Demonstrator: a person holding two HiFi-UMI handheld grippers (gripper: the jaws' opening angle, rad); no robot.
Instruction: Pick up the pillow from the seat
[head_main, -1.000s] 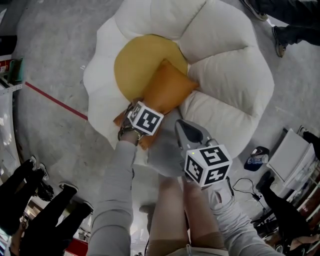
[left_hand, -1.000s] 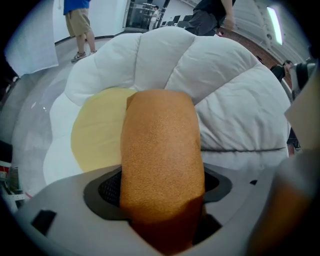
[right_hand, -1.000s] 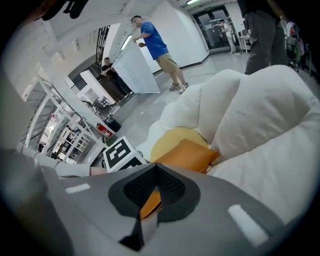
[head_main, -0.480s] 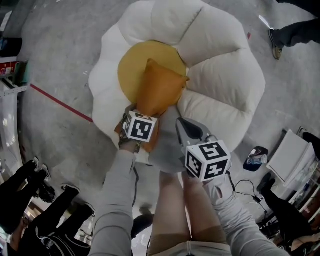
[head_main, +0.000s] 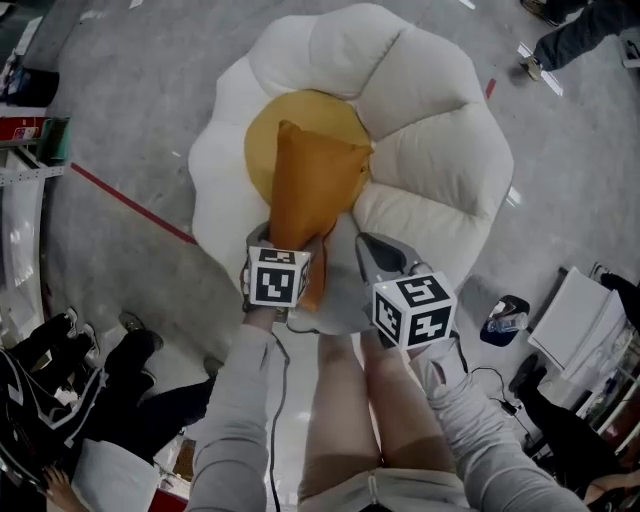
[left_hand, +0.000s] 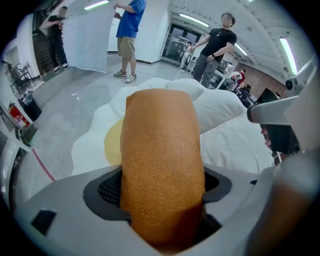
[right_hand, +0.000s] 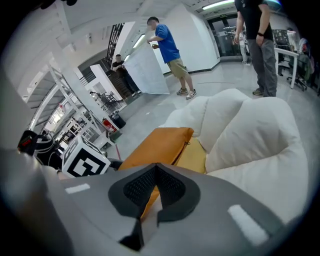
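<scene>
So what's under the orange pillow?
The seat's yellow middle shows under the orange pillow, ringed by white petals. What lies right beneath the pillow is covered.

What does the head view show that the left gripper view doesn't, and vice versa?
Only the head view: the person's legs and the marker cube on the left gripper. Only the left gripper view: its jaws clamped on the pillow's sides, and people holding a white sheet. Both: the orange pillow, the white seat and its yellow centre.
</scene>
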